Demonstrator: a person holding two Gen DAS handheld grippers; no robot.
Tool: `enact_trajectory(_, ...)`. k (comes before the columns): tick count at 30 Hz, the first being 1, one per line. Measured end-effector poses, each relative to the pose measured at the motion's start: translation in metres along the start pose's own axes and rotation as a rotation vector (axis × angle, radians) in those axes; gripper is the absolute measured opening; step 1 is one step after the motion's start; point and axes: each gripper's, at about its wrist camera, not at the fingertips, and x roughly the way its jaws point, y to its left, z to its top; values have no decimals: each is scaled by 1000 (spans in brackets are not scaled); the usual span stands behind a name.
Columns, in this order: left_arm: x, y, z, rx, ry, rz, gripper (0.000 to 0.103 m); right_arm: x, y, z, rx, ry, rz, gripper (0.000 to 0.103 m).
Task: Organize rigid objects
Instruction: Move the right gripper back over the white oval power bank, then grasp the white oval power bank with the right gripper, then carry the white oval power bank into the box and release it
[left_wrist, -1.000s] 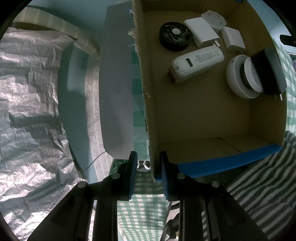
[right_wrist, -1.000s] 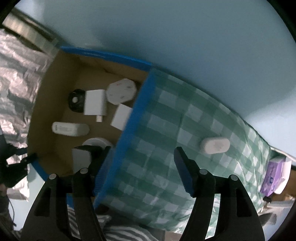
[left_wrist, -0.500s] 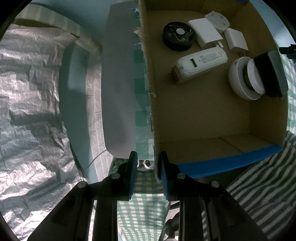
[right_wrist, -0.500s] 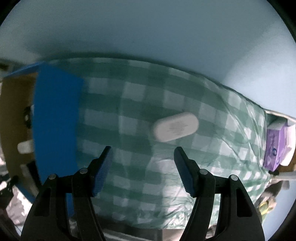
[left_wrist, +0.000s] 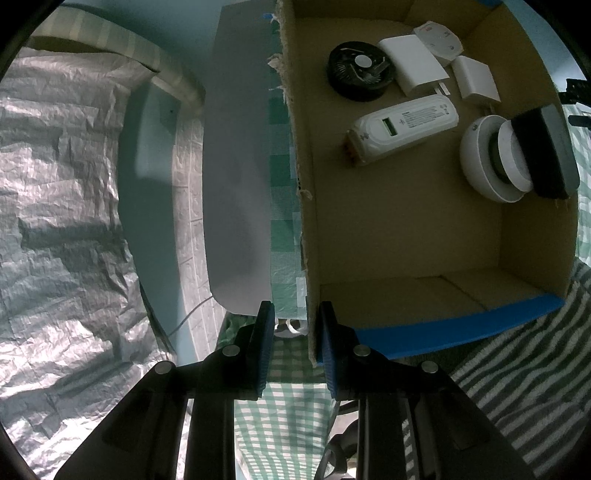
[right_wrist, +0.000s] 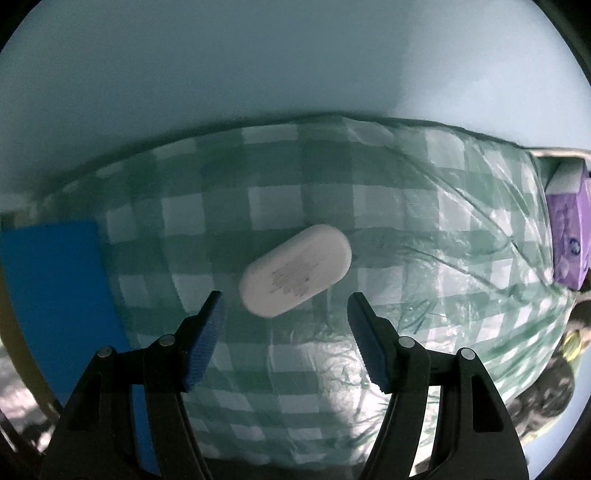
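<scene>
A white oval case (right_wrist: 295, 270) lies on the green checked cloth (right_wrist: 424, 229), just ahead of your right gripper (right_wrist: 284, 325), whose fingers are spread wide and empty. Your left gripper (left_wrist: 295, 332) is clamped on the cardboard box (left_wrist: 306, 206) wall. Inside sit a black fan (left_wrist: 356, 71), white adapters (left_wrist: 415, 64), a labelled white device (left_wrist: 402, 127) and a white bowl (left_wrist: 480, 158), partly hidden by a black adapter (left_wrist: 548, 151).

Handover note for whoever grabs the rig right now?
Left gripper: shut on the box wall, steadying it.
Right gripper: open, empty, lined up just short of the white oval case on the checked cloth.
Done: fan, adapters, white meter and round pieces already in the box.
Left: grasp the oval case, drop it in the box.
</scene>
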Motion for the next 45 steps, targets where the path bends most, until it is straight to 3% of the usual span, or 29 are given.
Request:
enact_trajectory(6,1,1,-1,-7,2,-2,24,9,-15,14,91,3,27,69)
enact_trajectory(11,1,2,-1,-10,5,-4,24,21,-13,24,94,7,23,68)
enact_trajectory(14,1,2,-1,-12,6,-5,24,25,-4,26,46,7,3,62)
enact_trajectory(16,1,2,-1,-13,6,-4,24,27,8,25,-18,17,-4,42)
enact_trajectory(18,2,2,-2,-12,6,-2,24,29,17,22,-72,27,-6,37)
enact_trajectory(29,2,2,-2,-12,5,-3,24,36,47,2,-323,60,-40,37)
enact_trajectory(39,2,1,0,-9,7,-2,24,41,37,22,-282,35,-39,40)
enact_trajectory(45,2,1,1,-13,5,-6,24,42,41,23,-303,18,-50,37)
